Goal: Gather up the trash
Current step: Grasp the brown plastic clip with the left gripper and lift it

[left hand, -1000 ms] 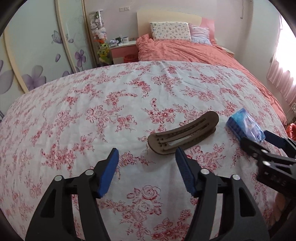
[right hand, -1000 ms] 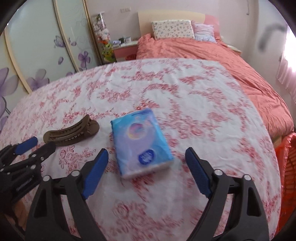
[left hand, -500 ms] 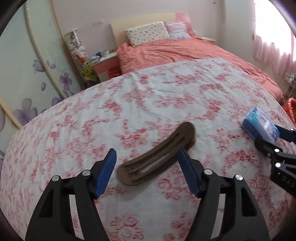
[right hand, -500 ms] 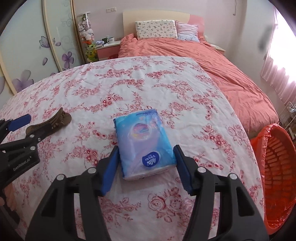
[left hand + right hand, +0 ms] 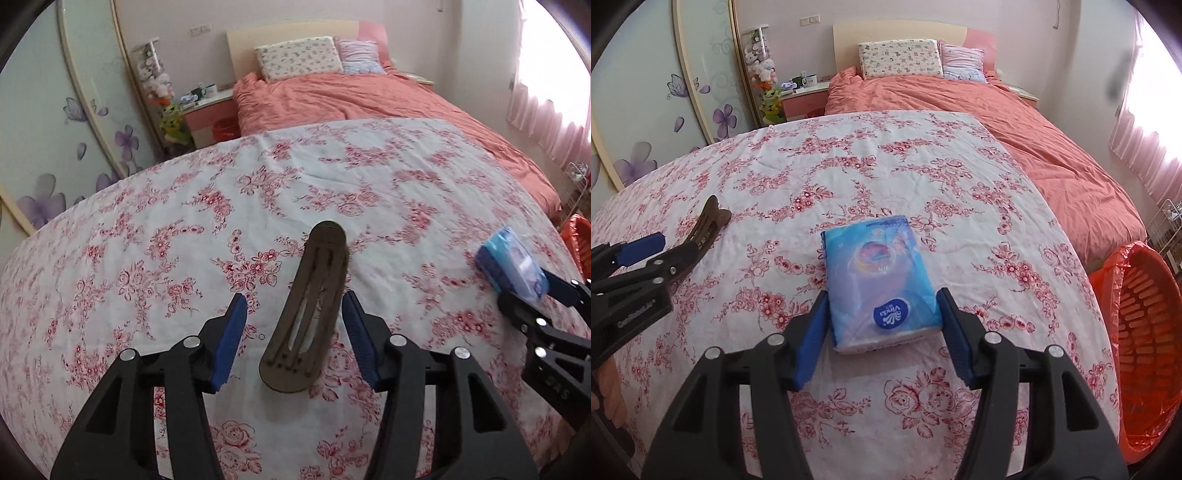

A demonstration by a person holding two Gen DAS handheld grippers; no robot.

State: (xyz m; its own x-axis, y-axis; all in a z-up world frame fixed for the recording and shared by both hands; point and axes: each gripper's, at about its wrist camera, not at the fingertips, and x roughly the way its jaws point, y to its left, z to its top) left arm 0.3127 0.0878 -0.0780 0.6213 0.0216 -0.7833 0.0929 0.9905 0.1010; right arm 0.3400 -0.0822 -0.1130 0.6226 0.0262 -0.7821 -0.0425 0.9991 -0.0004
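Both grippers straddle their items on the white, red-flowered bedspread (image 5: 155, 236).

My left gripper (image 5: 293, 334) has just been narrowing around the brown slotted plastic hair clip (image 5: 308, 314); gaps remain at both blue pads, so no grip. The clip's long axis runs straight away from me, rounded tip far. My right gripper (image 5: 882, 332) brackets the blue soft tissue pack (image 5: 879, 284), left pad touching, right pad just clear; I cannot tell if it squeezes. The pack lies lengthwise, away from me. An orange slotted basket (image 5: 1145, 317) stands right.

We counted two grippers, left gripper (image 5: 293, 334) and right gripper (image 5: 881, 334), one brown hair clip (image 5: 308, 314), one blue tissue pack (image 5: 881, 282), one orange basket (image 5: 1141, 332), two pillows (image 5: 899, 59).
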